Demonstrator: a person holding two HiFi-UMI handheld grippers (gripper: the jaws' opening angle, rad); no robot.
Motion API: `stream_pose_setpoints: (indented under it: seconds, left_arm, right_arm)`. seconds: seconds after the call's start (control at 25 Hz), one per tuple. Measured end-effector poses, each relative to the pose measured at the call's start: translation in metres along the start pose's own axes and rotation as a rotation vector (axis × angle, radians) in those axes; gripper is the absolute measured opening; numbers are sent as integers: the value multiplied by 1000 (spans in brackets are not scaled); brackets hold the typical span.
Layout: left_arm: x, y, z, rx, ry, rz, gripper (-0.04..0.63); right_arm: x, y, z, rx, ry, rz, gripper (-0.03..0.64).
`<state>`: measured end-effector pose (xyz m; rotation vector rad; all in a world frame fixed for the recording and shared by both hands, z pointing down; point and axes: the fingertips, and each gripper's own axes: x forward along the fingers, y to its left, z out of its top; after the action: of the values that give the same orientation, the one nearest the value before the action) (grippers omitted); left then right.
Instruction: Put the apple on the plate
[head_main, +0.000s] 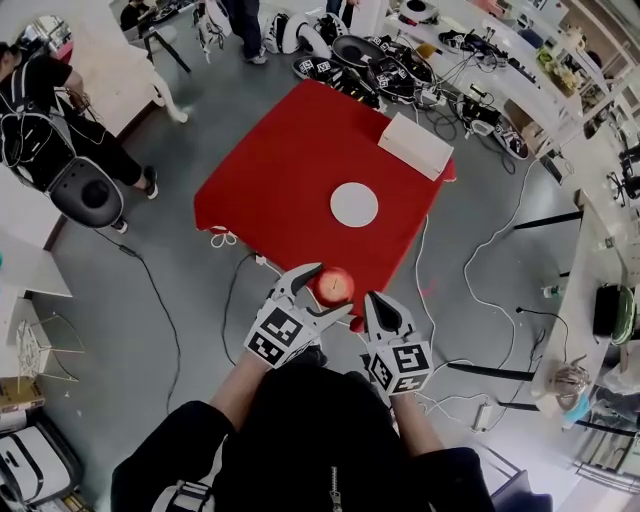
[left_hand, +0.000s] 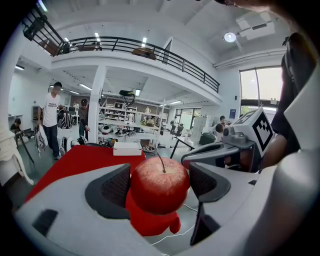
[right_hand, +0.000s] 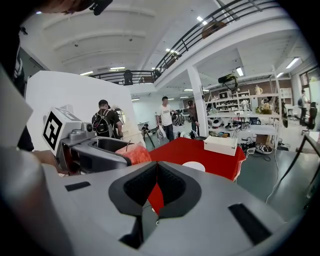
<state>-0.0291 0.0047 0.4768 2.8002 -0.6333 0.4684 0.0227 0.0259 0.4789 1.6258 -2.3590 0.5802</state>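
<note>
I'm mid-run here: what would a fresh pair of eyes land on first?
The red apple clamped in the left tongs, at the near corner of the red table. Then the bare white plate mid-table, beyond the apple, and a white box at the far edge. The right tongs sit shut and empty alongside.

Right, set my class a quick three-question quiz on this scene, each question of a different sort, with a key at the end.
1. True or false: the plate is empty.
2. Which hand-held gripper holds the apple?
3. Fill in the blank: the jaws of the right hand-held gripper are ___.

Key: 1 true; 2 the left hand-held gripper; 3 shut, with nothing between them.
</note>
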Motion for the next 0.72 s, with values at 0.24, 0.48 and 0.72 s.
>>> stream_pose_setpoints:
  seconds: [0.24,0.48,0.72]
  left_arm:
    - [1,7,-2,8,-1,2,374]
    - [-3,12,-2,12,-1,-3,374]
    - [-5,16,-1,19,2,-12,374]
  right_arm:
    - [7,-1,3,-4,-14,-3,11]
    - [12,6,4,-4,-16,-4,11]
    - [13,7,4,-2,-15,-14,11]
